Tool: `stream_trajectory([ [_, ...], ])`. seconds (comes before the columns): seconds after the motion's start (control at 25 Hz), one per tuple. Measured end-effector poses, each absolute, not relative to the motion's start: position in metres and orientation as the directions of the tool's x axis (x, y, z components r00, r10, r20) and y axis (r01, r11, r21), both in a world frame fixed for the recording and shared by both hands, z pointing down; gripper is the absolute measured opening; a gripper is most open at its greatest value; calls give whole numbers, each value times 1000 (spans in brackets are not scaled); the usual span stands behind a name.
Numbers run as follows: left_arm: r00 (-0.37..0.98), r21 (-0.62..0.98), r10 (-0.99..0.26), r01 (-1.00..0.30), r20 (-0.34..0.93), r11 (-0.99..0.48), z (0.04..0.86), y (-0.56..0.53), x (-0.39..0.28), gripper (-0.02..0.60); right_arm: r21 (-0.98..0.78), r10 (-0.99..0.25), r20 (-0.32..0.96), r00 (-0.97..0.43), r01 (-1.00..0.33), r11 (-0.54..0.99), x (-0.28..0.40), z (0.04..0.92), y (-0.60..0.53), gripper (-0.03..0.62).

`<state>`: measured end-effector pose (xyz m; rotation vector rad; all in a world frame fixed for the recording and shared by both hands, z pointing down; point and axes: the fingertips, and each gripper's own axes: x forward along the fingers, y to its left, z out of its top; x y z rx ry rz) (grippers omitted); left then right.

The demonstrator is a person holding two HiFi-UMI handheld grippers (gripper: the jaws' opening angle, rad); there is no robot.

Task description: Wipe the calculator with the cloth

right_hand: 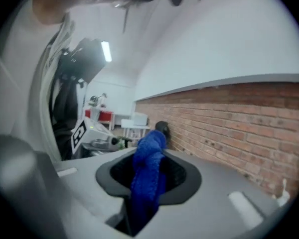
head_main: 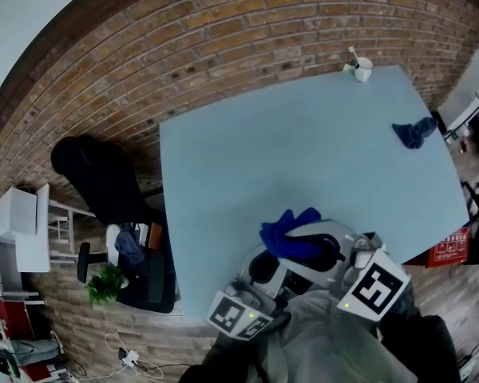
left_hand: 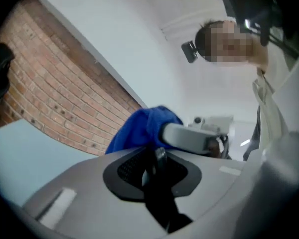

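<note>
**Both tools loaded, calculator's up off the table**

From my head view both tools sit down at 6 o'clock, close together at the near edge of the light blue table. The right gripper is clamped on the blue cloth — in its own view the fabric is pinched between the jaws and bunches up past them toward 12 o'clock. In the head view that cloth is a blue lump just above the two tools, over the table's near edge.

The left gripper is squeezed onto a thin black slab seen edge-on, running from the jaws down to 6 o'clock in its own view. That's the calculator as far as I can make out; no keys or screen show from this angle. So it's held up in the tool, not lying on the table. In the same view the cloth sits at 12 o'clock just beyond the jaws, with the right tool's grey body beside it at 2 o'clock. Whether the cloth actually touches the calculator, I can't tell.

Rest of the table: a second blue cloth crumpled at 2 o'clock near the right edge, and a white cup at 1 o'clock on the far corner. Off the table there's a black chair at 9 o'clock against the brick wall, and a small green plant at 8 o'clock.
</note>
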<state>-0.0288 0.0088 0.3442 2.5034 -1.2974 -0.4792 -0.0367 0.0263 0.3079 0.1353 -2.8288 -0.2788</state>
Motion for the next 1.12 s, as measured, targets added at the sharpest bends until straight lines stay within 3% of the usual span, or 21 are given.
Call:
stream_trajectory([
  [0.12,530,548,-816,-622,-230,-559,344,8,-43,58,-64,-228,169,-959,-241,968,-13,312,-4,104],
  [0.2,519,601,-815,-574,-259,-556,345,6,-51,58,-133,-190,161,-969,-212,968,-3,322,3,104],
  [0.36,513,670,-801,-481,-308,-566,346,3,-62,58,-239,-67,108,-992,-91,967,13,334,35,104],
  [0.44,515,718,-770,-362,-377,-594,346,4,-66,60,-358,-55,-77,-996,-24,933,35,327,30,104],
  [0.52,467,768,-732,-157,-496,-621,341,6,-72,58,-478,-72,-308,-949,89,874,61,322,15,104],
  [0.64,345,764,-693,132,-633,-632,327,4,-77,57,-563,-63,-510,-858,278,778,71,322,9,104],
  [0.8,307,767,-703,229,-641,-599,332,-2,-73,57,-516,67,-700,-711,569,641,52,310,40,104],
  [0.96,242,765,-732,313,-637,-563,341,-6,-83,57,-478,194,-768,-611,748,461,31,307,78,104],
  [1.04,238,767,-737,318,-633,-557,342,-7,-86,57,-489,219,-745,-630,740,462,22,318,85,104],
  [1.12,258,772,-733,308,-630,-556,341,-6,-83,57,-517,142,-729,-669,675,526,23,323,66,104],
])
